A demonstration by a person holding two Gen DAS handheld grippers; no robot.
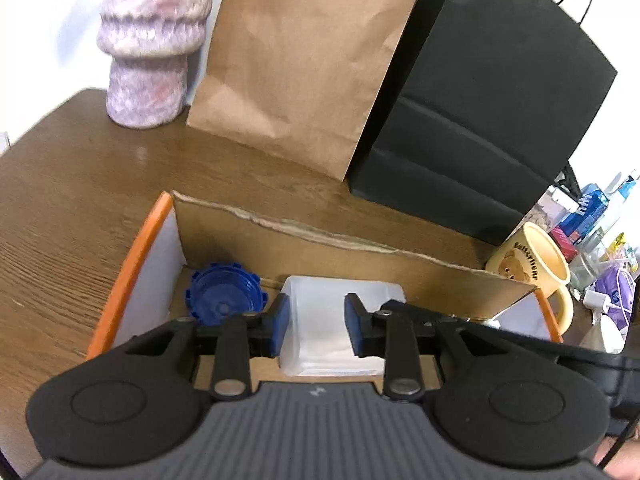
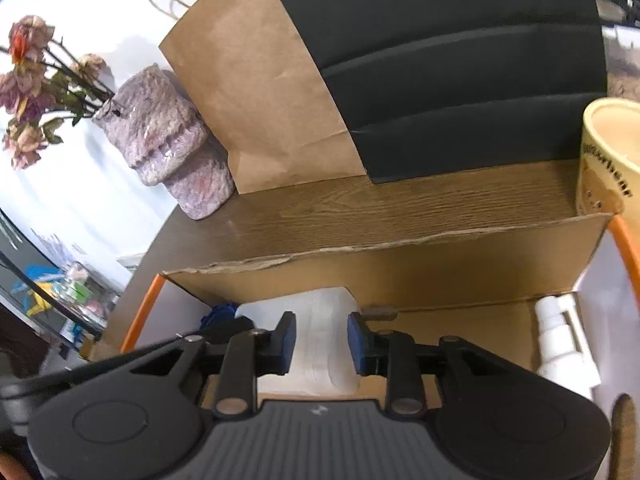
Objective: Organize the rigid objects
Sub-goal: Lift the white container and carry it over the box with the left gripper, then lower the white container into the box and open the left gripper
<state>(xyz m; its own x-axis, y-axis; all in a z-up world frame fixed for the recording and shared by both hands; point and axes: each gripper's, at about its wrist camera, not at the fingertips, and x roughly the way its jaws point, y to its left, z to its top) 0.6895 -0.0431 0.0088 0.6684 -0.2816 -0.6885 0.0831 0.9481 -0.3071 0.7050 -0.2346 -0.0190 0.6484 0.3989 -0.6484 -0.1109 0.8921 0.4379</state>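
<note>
Left wrist view is showing, from the left, a knitted pink vase (image 1: 148, 52) standing on the wooden tabletop (image 1: 68, 184), then one brown paper bag (image 1: 296, 60), one black paper bag (image 1: 480, 100) and one yellow mug (image 1: 532, 268) sitting just beside the cardboard box (image 1: 320, 244). Only this view is giving a clear look at the single blue ridged cap (image 1: 222, 294) lying in the box's left corner. The left tongs (image 1: 316, 324) are reaching down into the box, pads standing either side of one white translucent container (image 1: 320, 332); whether they are pressing on it I cannot tell.

Right wrist view is showing the same vase (image 2: 168, 140), now with dried flowers (image 2: 32, 80) sticking out, both bags, and the mug (image 2: 608, 152) at the far right. Only here is one white plastic bottle (image 2: 560, 340) lying in the box's right end. The right tongs (image 2: 322, 344) are straddling the same white container (image 2: 316, 344), jaws partly apart; contact is unclear.
</note>
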